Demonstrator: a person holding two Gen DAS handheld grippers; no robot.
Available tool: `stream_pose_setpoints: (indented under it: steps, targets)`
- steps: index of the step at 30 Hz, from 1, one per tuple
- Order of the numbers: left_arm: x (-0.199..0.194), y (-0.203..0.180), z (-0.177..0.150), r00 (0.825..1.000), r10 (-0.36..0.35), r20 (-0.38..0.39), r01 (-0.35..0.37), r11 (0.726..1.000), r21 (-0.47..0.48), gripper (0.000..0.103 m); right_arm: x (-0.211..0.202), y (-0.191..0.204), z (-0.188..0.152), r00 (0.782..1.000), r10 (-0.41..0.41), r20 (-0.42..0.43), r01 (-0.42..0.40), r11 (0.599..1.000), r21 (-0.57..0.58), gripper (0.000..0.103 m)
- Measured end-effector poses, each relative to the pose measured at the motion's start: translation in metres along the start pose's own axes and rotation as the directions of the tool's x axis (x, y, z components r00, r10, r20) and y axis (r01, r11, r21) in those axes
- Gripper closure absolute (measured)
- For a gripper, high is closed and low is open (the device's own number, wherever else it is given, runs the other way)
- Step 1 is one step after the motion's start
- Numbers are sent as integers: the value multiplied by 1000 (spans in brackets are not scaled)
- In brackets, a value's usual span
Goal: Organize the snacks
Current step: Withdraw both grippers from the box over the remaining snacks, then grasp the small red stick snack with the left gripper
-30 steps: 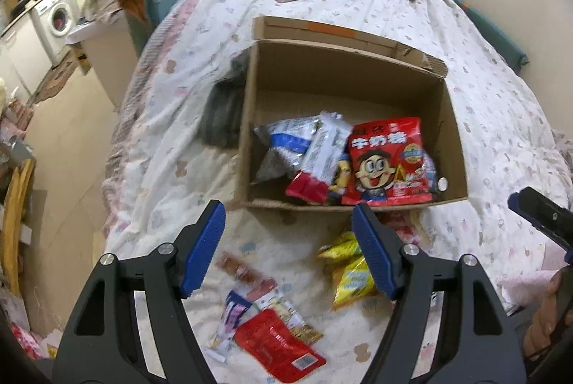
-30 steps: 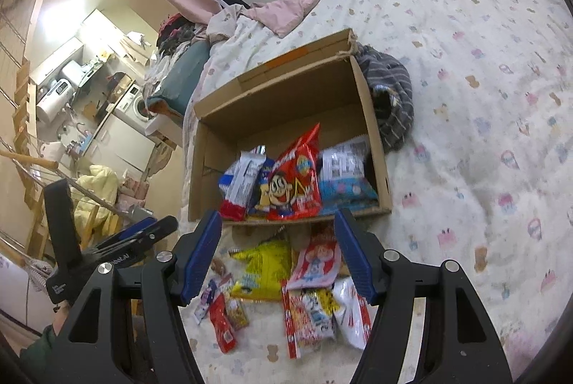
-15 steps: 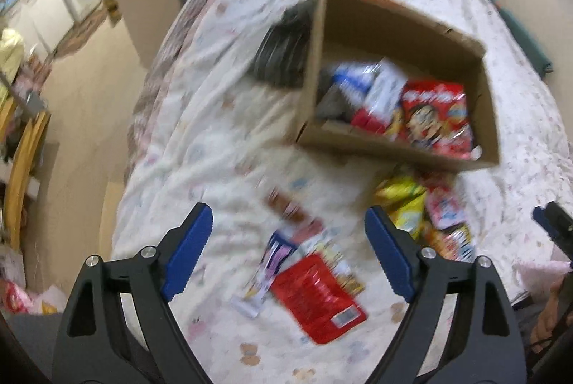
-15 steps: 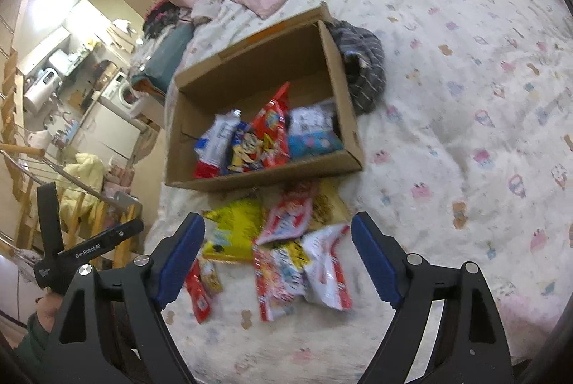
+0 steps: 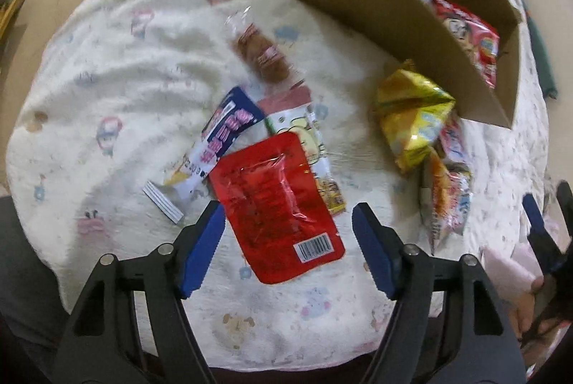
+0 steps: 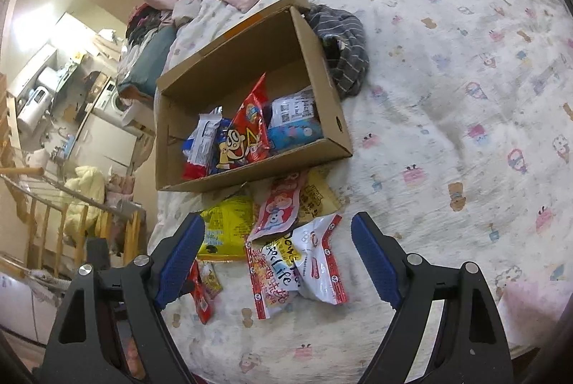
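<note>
Motion blur smears brown snack packet (image 5: 263, 56) beside cardboard box (image 5: 386, 22).

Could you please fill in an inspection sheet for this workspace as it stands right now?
Surface: bed cover, cream with small cartoon prints, rumpled.
Job's things: cardboard box open, several snack packs standing inside; loose packs on the cover in front of it, among them a red pouch, a yellow bag and a white pack.
Clutter: grey striped cloth against the box's far side.
Grippers: left gripper open, jaws just closing, on either side of the red pouch but not pressing it; right gripper open above the white pack.
Cables: nothing seen.
Surroundings: pillow, pink blanket, a kitchen area beyond the bed.
</note>
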State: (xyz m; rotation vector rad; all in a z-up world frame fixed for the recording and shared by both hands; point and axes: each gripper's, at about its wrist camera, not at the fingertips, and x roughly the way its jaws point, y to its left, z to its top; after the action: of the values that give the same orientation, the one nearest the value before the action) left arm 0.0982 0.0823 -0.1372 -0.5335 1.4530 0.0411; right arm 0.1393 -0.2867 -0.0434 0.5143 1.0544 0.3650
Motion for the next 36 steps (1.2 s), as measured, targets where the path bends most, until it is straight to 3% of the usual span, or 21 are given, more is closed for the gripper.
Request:
stream_pose_setpoints:
  steps: [8,11,14,16,17,21,29,32,36]
  targets:
    - [29,-6,-2,996,87,-36,-88,996,0,33,-1,5,-2,1000,6,-10,-6,999,-35,17]
    - [28,-10,-6,995,93,-31,-93,996,7,40,-1,4,-3,1000,5,-13,-5,999,-39,17]
    - [24,-24,-9,995,94,-29,-93,994,49,57,-1,2,-3,1000,2,-15,-2,999,-39,17]
    - [20,-29,-13,994,103,-28,-101,992,78,77,-1,1,-3,1000,2,-15,-2,999,-36,17]
    - [18,-33,-14,992,124,-30,-121,988,96,95,-1,1,-3,1000,2,-16,-2,999,-35,17]
    - [7,-43,-22,989,151,-14,-146,975,170,97,-2,3,-2,1000,1,-6,-2,999,-40,17]
    - [-31,-56,-24,980,163,111,-184,955,230,97,6,10,-6,999,-6,-36,4,998,-56,17]
    - [-43,-65,-22,979,143,146,-175,954,242,97,19,8,-11,994,17,-111,-21,999,-41,17]
    - [-45,-67,-21,978,123,170,-163,955,249,97,41,9,-19,966,107,-237,-108,994,8,17]
